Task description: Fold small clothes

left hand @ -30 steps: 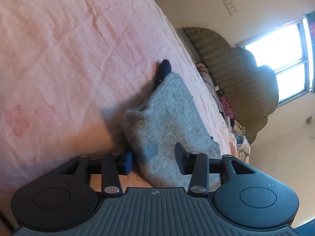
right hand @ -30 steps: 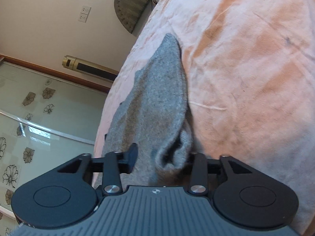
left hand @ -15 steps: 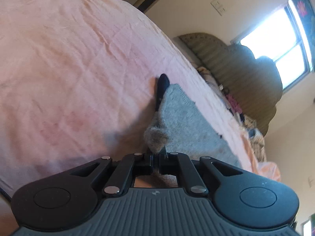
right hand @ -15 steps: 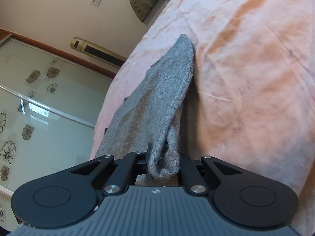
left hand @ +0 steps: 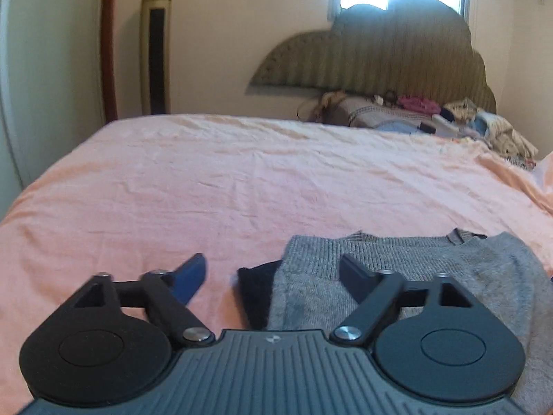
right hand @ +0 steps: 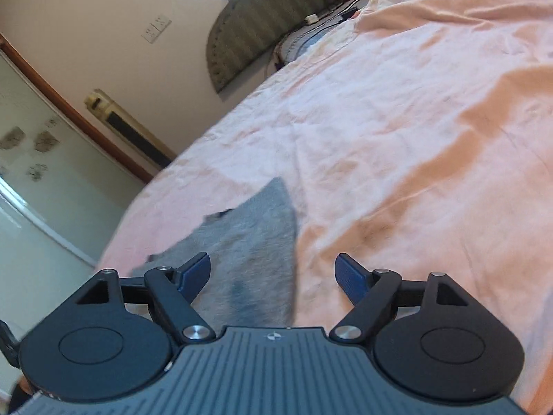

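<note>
A grey knitted garment (left hand: 408, 276) lies flat on the pink bed sheet (left hand: 242, 180), with a dark cloth piece (left hand: 257, 287) sticking out at its left edge. My left gripper (left hand: 273, 273) is open and empty, just above the garment's near left part. In the right wrist view the same grey garment (right hand: 255, 242) lies on the sheet (right hand: 397, 138), its pointed corner away from me. My right gripper (right hand: 273, 273) is open and empty over the garment's near right edge.
A padded headboard (left hand: 373, 58) stands at the far end of the bed, with a heap of clothes and bedding (left hand: 432, 117) below it. A tall tower fan (left hand: 155, 41) and a glass door (right hand: 31, 180) stand left of the bed.
Both grippers were shut on bunched edges of the grey garment half a second ago. Both have let go and opened, and the garment now lies flat. Both views have swung level.
</note>
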The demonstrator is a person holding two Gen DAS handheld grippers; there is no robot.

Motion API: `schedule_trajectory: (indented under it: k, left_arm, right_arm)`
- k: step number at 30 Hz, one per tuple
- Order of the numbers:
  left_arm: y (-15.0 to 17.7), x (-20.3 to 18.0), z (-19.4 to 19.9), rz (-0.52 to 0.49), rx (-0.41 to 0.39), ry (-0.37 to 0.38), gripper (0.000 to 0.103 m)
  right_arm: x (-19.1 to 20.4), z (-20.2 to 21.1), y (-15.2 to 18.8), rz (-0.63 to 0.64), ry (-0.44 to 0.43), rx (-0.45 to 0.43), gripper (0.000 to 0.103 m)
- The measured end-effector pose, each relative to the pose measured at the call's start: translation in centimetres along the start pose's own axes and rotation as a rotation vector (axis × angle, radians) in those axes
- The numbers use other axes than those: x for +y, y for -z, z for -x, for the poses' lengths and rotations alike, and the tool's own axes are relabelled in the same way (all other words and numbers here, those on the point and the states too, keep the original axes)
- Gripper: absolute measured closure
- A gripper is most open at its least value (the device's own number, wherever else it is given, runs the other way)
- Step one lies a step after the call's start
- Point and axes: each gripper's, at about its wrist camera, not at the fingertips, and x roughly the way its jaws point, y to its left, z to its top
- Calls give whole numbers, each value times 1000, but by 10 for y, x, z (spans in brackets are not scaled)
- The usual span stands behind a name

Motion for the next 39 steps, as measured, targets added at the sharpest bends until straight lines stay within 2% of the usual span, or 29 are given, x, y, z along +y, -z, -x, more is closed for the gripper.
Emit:
schedule_trajectory:
  k: [3,5,6,7,8,9,10,12,14,17,20,24,26,27,28,29,30,31,32,33,34,35,37,39]
  left_arm:
    - [-15,-6,-50,31,112,43,42]
    - [-15,-11,-76,44,175,47,42]
    - [-14,-12,-85,42,195,41,42]
    - [-15,-17,-88,20,174,33,42]
    - [-15,-21,-89,-5,159,35,47]
    - [-16,-25,-91,-19,159,48,70]
    - [-16,-28,-91,-26,149,52,84]
    - [-17,-34,-89,-54,127,27,94]
    - [-20,-36,-82,-56,98,21,95]
    - [-32,-28,-65,-3,38,47,95]
    - [-39,-16,-57,30,-15,16,96]
    - [-18,-13,-93,-40,104,-111,95]
    - [-10,-15,-89,-44,60,-121,92]
    - [-12,-16,-85,-31,66,-121,90]
    - [-14,-16,-81,-16,67,-132,81]
    - [-16,-17,-74,-4,60,-153,78]
    - [-19,-18,-63,-2,35,-165,77]
    - [-21,-21,-51,-6,1,-155,76]
    - [-22,-26,-40,-14,-29,-129,73]
    - [-22,-33,-31,-35,-51,-86,58]
    - [-22,-41,-28,-57,-55,-59,30]
    - [-20,-50,-29,-81,-49,-44,21]
    - [-15,-71,-44,-150,-5,-21,18]
    - [-8,-80,-68,-172,90,-11,18]
  right_arm:
    - [5,-3,13,91,20,-57,22]
    - [7,-3,21,138,20,-87,18]
    - [8,-3,22,142,23,-93,18]
    - [8,-3,21,142,21,-92,17]
    - [6,-3,21,137,10,-92,14]
    - [5,-2,20,129,-4,-92,13]
    - [3,-2,19,120,-19,-92,10]
    - [0,-2,18,99,-47,-93,7]
    - [-3,0,17,82,-65,-96,6]
    - [-5,1,17,70,-76,-99,6]
    - [-4,1,18,69,-81,-98,5]
    - [-5,1,18,66,-92,-96,3]
    - [-5,1,18,66,-92,-96,3]
    - [-5,1,18,68,-91,-96,3]
    - [-5,1,18,70,-88,-95,3]
    - [-3,1,17,74,-80,-90,3]
    - [1,0,14,78,-56,-79,5]
    - [7,0,9,73,-8,-62,8]
    - [14,-1,2,61,37,-58,7]
    - [25,-1,-6,62,60,-76,7]
    - [37,-3,-14,82,38,-86,6]
    - [51,-10,-21,107,-2,-79,4]
    - [81,-34,-28,168,-58,-10,1]
    - [108,-70,-27,269,-49,87,1]
